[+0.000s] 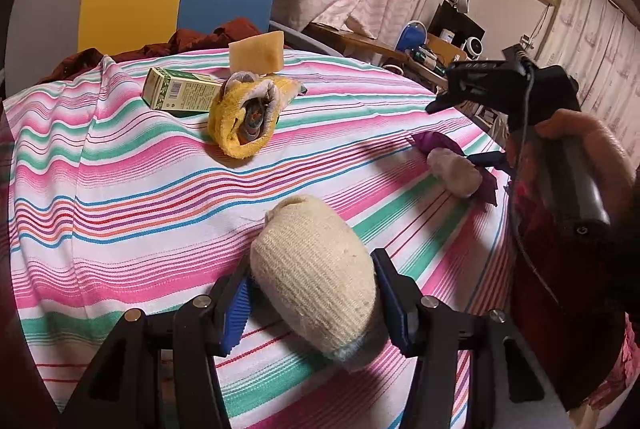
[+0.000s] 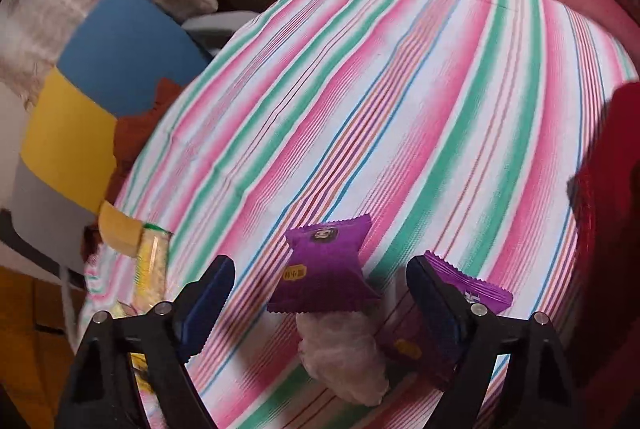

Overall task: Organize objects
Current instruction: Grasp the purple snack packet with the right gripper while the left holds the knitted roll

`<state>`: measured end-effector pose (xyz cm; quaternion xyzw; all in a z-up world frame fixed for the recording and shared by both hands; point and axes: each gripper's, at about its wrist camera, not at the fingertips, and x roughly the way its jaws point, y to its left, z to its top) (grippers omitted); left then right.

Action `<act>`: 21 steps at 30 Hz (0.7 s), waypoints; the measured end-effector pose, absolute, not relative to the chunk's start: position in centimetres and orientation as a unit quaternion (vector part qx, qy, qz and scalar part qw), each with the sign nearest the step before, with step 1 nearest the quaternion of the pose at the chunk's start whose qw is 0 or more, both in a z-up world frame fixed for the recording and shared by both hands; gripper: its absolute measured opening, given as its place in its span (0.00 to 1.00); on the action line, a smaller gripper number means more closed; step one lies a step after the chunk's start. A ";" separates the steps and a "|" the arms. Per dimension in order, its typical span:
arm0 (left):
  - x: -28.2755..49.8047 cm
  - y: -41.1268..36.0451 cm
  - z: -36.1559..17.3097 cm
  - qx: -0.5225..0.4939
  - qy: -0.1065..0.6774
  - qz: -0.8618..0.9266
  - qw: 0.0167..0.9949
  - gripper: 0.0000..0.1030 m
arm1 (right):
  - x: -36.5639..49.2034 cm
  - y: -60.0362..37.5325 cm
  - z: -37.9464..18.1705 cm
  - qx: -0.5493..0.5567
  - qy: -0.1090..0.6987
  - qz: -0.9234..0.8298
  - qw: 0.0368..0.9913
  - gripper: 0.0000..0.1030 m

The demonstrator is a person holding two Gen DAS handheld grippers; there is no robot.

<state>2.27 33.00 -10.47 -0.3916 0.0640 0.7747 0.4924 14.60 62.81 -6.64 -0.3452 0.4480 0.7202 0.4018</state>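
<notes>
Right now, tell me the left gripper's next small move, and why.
Probably lift the rolled cream knitted sock slightly off the striped tablecloth. The left gripper has both blue pads against the sock's sides, apparently gripped, while the sock appears to rest on the cloth.

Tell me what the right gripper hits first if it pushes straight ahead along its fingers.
Most likely the purple snack packet, lying on the striped cloth between the open fingers of the right gripper. A pale sock sits nearer the camera, but depth is unclear.
</notes>
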 end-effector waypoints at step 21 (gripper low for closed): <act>2.5 32.7 -10.5 -0.388 0.066 0.776 0.492 0.57 | 11.4 60.6 -7.2 -0.393 0.432 0.773 0.250 0.39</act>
